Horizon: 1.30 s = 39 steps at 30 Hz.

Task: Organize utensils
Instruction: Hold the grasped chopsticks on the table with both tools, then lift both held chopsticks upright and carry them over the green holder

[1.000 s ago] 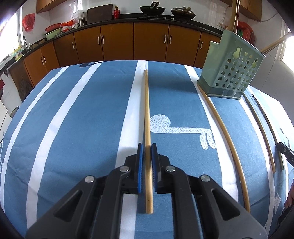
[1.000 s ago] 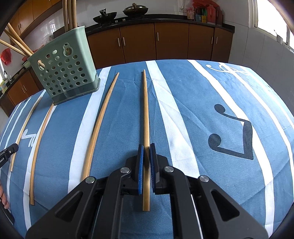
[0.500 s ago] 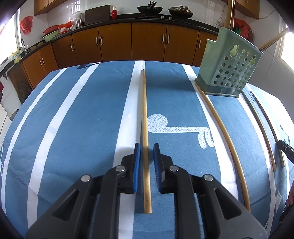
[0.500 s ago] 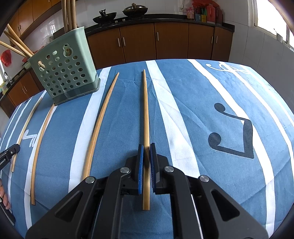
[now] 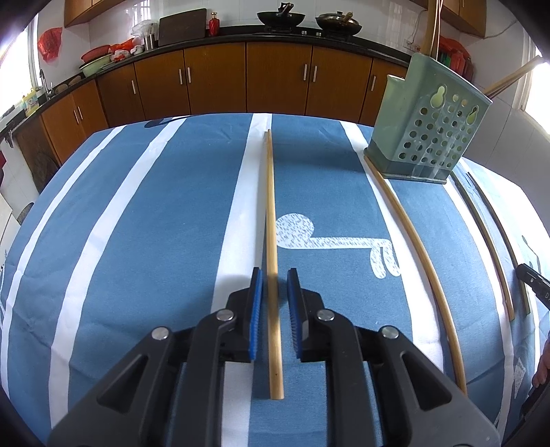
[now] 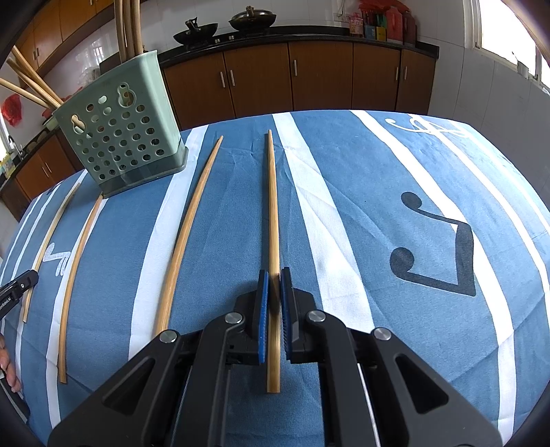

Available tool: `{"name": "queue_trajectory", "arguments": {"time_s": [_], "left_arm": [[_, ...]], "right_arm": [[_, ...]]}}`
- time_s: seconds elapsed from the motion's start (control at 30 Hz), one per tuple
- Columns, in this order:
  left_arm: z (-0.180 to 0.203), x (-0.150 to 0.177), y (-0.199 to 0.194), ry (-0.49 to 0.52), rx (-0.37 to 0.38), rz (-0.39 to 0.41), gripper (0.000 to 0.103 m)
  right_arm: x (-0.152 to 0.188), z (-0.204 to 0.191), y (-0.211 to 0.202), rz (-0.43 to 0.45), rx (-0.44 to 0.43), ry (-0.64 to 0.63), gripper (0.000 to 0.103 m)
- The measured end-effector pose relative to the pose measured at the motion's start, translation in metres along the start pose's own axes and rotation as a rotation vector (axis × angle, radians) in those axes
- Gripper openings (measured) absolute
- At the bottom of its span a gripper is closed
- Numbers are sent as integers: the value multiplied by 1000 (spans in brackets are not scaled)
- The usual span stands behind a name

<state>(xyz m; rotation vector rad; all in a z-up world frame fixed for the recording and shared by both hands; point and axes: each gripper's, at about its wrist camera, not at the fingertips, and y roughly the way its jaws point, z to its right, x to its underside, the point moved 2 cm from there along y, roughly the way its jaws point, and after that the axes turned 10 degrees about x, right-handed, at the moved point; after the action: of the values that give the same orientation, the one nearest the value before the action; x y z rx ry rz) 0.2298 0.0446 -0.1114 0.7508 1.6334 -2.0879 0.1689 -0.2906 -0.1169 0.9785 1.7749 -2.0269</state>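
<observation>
A bamboo chopstick (image 5: 271,206) lies on the blue striped tablecloth, running straight away from me. My left gripper (image 5: 275,271) stands over its near end, open, with a gap between each blue pad and the stick. My right gripper (image 6: 273,271) is shut on the near end of another chopstick (image 6: 271,206), which also rests on the cloth. The green perforated utensil holder (image 5: 426,137) stands at the far right in the left wrist view and at the far left (image 6: 120,137) in the right wrist view. Several chopsticks (image 6: 130,24) stand in the holder.
Two more chopsticks (image 6: 192,220) (image 6: 79,254) lie loose between the grippers. The left gripper's tip (image 6: 17,285) shows at the right wrist view's left edge. Wooden kitchen cabinets (image 5: 275,79) with pans on the counter stand beyond the table's far edge.
My left gripper's jaws have parted and let go of the chopstick, which stays on the cloth. My right gripper has kept its grip and has not moved.
</observation>
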Motion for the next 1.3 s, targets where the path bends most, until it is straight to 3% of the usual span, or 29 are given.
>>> {"name": "queue_trajectory", "arguments": {"time_s": [0.33,0.5,0.7,1.0,1.3], "left_arm": [[9,12,-6,64,-12,-15,24],[3,19,-13,19,-8,-6,8],[1,19,-26,25,-15,0,8],[11,-12,-97,27,17,211,8],[28,-42,-146,45,50,364,8]], "right_arm": [[6,2,-5,-1,-17,-14,8],[7,5,-6,-3,-42,-1,8],[3,14,-31,79,-57,19,7],[-28,36,-82,255,-73,92,7],[-47,43,-115,361,-93,127,7]]}}
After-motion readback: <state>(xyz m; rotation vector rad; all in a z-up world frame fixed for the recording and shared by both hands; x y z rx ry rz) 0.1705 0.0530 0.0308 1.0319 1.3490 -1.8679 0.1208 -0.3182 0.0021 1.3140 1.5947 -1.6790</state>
